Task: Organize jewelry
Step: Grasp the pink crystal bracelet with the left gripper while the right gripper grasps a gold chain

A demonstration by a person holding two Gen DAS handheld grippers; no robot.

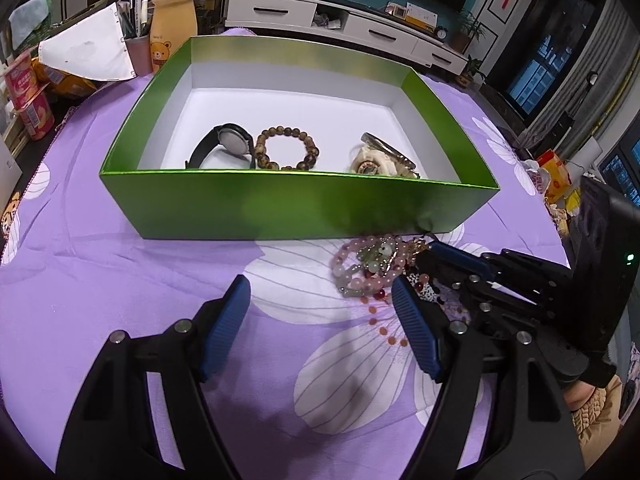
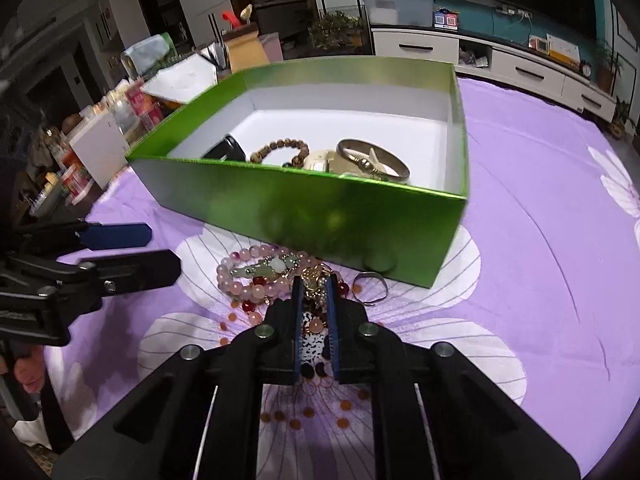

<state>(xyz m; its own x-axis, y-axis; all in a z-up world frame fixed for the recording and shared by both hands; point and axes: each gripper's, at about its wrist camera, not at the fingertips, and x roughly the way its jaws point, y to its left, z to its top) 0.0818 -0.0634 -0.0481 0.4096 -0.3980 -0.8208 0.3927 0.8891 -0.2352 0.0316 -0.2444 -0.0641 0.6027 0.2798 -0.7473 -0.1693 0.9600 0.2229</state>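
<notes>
A green box (image 1: pixel 280 204) (image 2: pixel 320 216) holds a black watch (image 1: pixel 224 144), a brown bead bracelet (image 1: pixel 286 148) (image 2: pixel 280 150) and a metal bangle (image 2: pixel 372 160) on a pale piece. A pile of pink bead bracelets (image 1: pixel 360 264) (image 2: pixel 248 276) lies on the purple cloth in front of the box. My right gripper (image 2: pixel 314 284) (image 1: pixel 432 256) is shut on a gold trinket (image 2: pixel 313 280) at the pile's right side. My left gripper (image 1: pixel 320 300) is open and empty, just left of the pile. A silver ring (image 2: pixel 370 282) lies beside the box.
The table has a purple flowered cloth (image 1: pixel 120 280). At the far left stand a yellow bear bottle (image 1: pixel 172 28), a pen cup (image 1: pixel 138 48), snack cups (image 1: pixel 28 96) and a white paper (image 1: pixel 88 48). A white TV cabinet (image 1: pixel 360 24) stands behind.
</notes>
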